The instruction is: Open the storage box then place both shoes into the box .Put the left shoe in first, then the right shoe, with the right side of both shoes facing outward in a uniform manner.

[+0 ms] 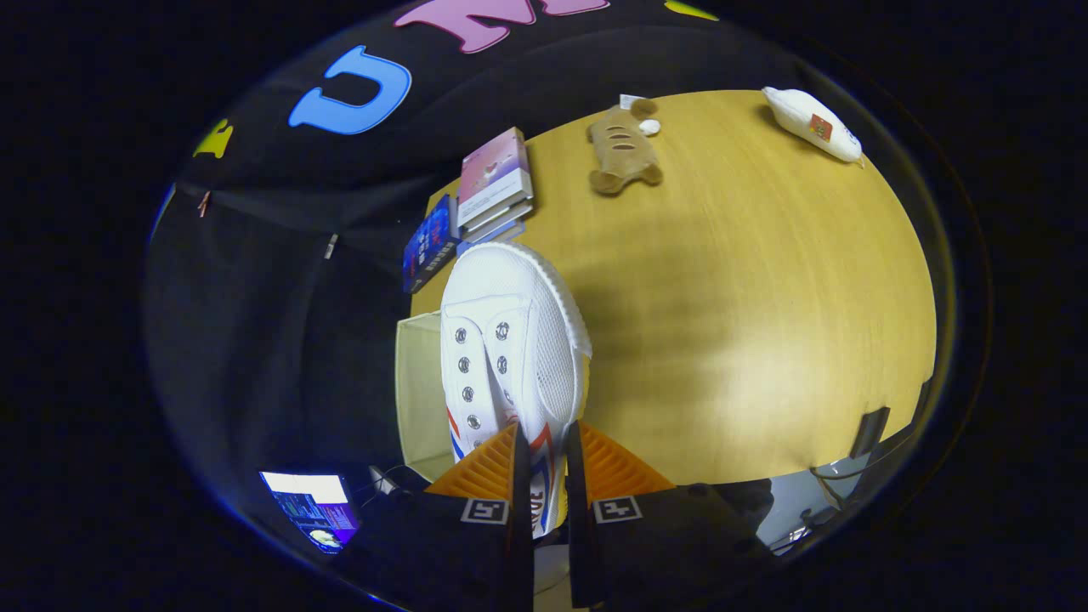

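Between fingers of gripper [549, 463] we see white shoe [510, 340], both fingers clamped on its side wall near heel, toe pointing away from us. Shoe hangs above wooden table [748, 323], partly over open cream storage box [421, 399] at table's near-left corner. Beyond toe: stack of books [493, 183]. Farther off: plush toy [623, 149], white packet [812, 123], well apart.

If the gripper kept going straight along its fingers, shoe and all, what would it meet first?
The gripper is shut on the white shoe, whose toe leads. Just beyond the toe is the stack of books at the table's edge, probably first, though depth is unclear.
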Tool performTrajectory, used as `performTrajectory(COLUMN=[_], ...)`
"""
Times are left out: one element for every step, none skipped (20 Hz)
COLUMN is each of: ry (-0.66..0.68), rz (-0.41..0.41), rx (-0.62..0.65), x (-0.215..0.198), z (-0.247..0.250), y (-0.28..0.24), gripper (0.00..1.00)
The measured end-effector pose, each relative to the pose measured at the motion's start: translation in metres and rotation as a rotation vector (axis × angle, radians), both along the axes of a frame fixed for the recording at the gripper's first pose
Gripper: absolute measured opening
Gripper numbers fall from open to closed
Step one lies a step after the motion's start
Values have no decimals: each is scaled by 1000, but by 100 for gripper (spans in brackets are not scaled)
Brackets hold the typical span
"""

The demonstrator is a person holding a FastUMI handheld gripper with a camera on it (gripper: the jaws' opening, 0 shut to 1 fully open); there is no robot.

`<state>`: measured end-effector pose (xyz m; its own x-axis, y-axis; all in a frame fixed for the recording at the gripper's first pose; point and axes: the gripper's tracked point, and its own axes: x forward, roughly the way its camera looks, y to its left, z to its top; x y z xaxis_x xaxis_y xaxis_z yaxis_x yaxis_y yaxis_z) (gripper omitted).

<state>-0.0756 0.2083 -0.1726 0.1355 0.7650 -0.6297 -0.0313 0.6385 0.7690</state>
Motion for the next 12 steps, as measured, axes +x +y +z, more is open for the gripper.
performTrajectory(ry=[3,3,4,12,21,31,35,39,43,46,49,50], rz=[12,25,37,45,50,55,56,63,68,77,89,99], rx=[14,23,28,31,32,30,26,18,5,-9,-25,-43], x=[-2,-5,-8,-11,-14,-16,-16,-19,-20,-23,-26,-28], z=[9,17,23,26,29,30,30,28,26,23,19,14], y=[15,28,41,54,66,79,88,98,106,112,118,123], gripper=[21,21,21,21,21,21,21,21,21,21,21,21])
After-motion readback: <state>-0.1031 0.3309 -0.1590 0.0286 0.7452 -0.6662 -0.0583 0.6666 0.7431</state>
